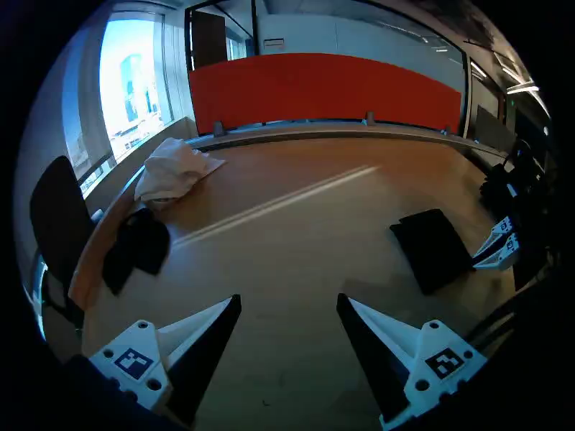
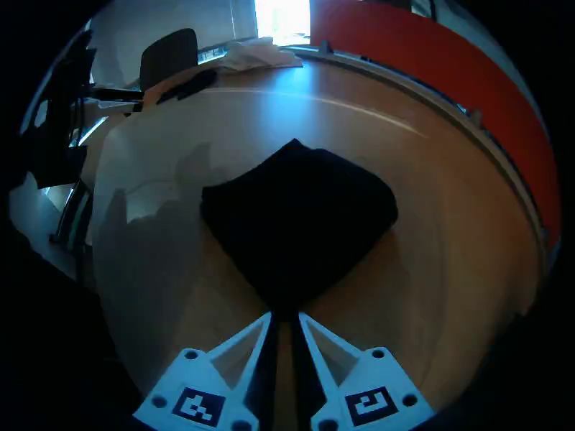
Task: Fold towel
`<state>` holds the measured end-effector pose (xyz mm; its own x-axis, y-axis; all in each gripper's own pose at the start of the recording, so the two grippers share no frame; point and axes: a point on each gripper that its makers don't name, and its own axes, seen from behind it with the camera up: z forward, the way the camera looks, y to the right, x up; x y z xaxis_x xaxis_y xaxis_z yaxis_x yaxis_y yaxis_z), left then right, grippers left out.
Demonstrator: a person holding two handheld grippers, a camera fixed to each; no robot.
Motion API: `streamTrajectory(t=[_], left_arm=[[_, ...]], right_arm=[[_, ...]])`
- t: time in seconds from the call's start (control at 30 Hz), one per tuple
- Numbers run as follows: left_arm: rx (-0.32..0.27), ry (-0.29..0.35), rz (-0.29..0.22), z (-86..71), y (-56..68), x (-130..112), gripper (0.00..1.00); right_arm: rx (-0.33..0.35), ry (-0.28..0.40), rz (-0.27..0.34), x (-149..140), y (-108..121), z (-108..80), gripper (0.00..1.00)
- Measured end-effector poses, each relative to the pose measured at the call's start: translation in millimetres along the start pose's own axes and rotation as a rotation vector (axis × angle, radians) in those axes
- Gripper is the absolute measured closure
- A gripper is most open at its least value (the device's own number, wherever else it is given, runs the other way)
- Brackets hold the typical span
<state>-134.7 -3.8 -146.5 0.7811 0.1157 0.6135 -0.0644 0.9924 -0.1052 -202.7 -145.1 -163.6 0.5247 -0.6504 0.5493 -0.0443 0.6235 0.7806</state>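
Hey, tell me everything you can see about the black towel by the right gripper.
The black towel is a dark, soft-looking cloth, folded into a compact, roughly square pad lying flat on the wooden table. One corner points at the right gripper, whose jaws stand nearly closed at that corner; whether they pinch it is unclear. Nothing else touches it.

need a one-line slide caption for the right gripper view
Right gripper, fingers nearly together, meets the near corner of a folded black towel on a wooden table.

left hand-held gripper (image 1: 288,297): fingers wide apart | right hand-held gripper (image 2: 286,314): pinching towel (image 2: 302,215) corner
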Motion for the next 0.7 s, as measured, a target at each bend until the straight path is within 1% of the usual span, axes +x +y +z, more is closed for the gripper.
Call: streamTrajectory(t=[0.13, 0.37, 0.5, 0.7], left_arm=[[0.000, 0.000, 0.001, -0.1, 0.1, 0, 0.01], [-0.004, 0.008, 0.000, 0.3, 1.6, 3, 0.01], [-0.007, 0.014, -0.004, 1.1, 2.2, 6, 0.01], [-0.013, 0.026, -0.018, 1.7, 4.3, 11, 0.01]], right_arm=[[0.002, 0.015, -0.004, 4, -1, -1.7, 0.95], [-0.008, 0.051, -0.016, 20, 3, -9.5, 0.95], [-0.010, 0.087, -0.032, 40, 4, -18.2, 0.95], [-0.024, 0.162, -0.056, 84, 9, -35.3, 0.95]])
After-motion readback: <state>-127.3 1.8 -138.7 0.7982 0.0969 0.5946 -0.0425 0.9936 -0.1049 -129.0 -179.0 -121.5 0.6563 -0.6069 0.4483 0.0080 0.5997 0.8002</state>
